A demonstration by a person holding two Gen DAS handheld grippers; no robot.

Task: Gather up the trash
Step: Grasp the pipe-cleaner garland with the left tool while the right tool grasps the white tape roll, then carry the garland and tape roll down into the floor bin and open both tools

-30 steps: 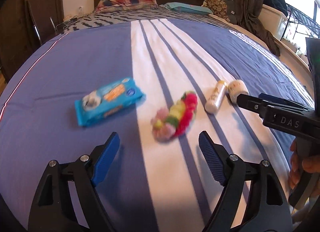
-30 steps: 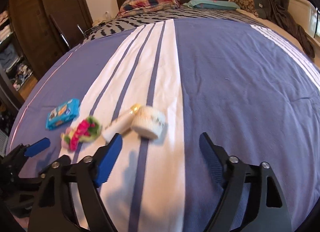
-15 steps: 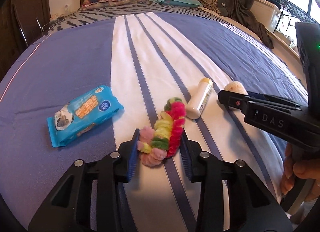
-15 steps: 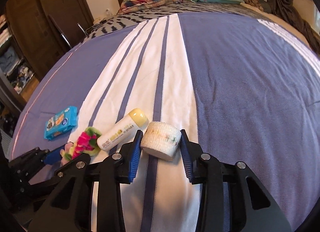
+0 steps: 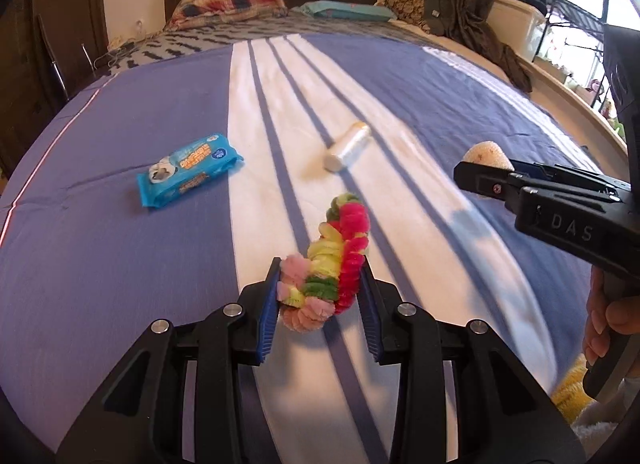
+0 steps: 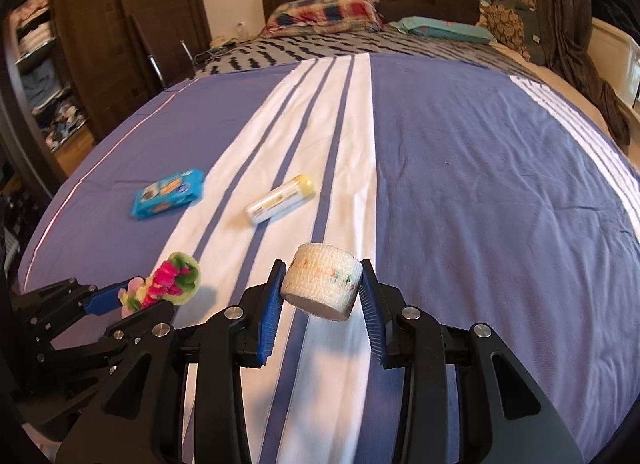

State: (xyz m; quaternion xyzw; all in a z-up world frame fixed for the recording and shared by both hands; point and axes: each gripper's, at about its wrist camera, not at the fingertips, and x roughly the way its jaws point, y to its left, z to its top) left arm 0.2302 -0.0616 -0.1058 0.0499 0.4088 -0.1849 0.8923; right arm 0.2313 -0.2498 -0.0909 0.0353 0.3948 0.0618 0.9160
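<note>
A fluffy multicoloured garland [image 5: 328, 272] of pink, green and yellow tufts is being clamped between the blue pads of the left gripper [image 5: 320, 304], its far end sticking out past the fingertips above the striped bedspread [image 5: 400, 76]. A white bandage roll [image 6: 320, 282] with faint coloured marks is being pinched by its curved sides in the right gripper [image 6: 322, 296] and is being held clear of the cover, its shadow lying below. In the left wrist view most of that roll is being hidden behind the right gripper's black finger, and only a few fingers of the holding hand [image 5: 604, 324] are being shown at the frame's edge. Further up the bed, a white tube with a yellow cap [image 6: 280, 200] and a blue wet-wipes pack [image 5: 188, 170] are lying well apart on the cover; the print on both is too blurred to be read.
</note>
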